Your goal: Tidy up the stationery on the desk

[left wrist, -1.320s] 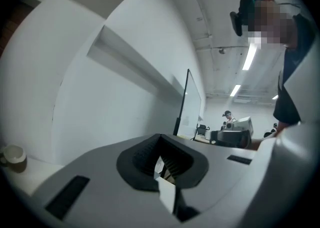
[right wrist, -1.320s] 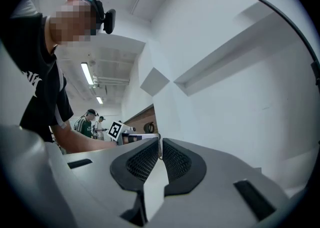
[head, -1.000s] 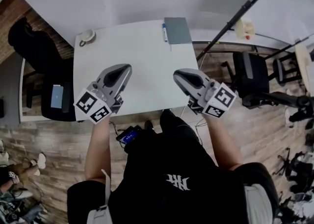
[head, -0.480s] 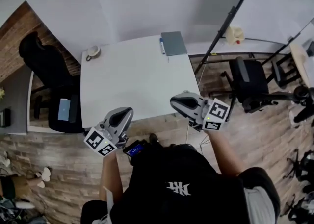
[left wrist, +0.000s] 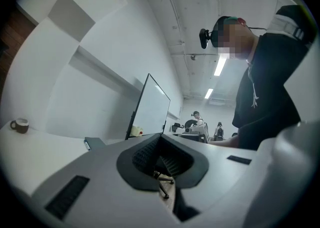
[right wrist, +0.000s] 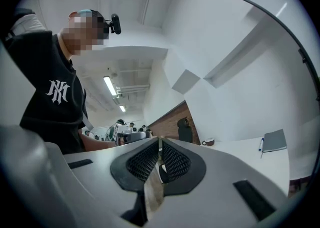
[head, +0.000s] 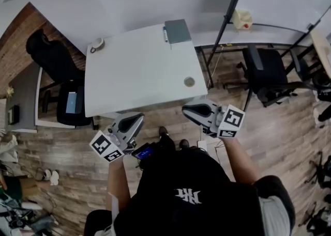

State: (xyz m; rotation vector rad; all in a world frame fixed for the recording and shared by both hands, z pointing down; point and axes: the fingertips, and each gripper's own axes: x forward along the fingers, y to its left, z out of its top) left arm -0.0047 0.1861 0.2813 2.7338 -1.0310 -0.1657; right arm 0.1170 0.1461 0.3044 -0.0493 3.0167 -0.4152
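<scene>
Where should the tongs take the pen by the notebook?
Mid-barrel, from above, closing across its width. The pen lies flat on the desk, lengthwise along the notebook's left edge, so probably seat one jaw on the open left side first; the gap on the notebook side looks tight.

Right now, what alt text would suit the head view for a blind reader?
From above, a person in black holds the left gripper and right gripper, both shut, over wooden floor just short of a white desk. A notebook and pen lie at its far edge.
</scene>
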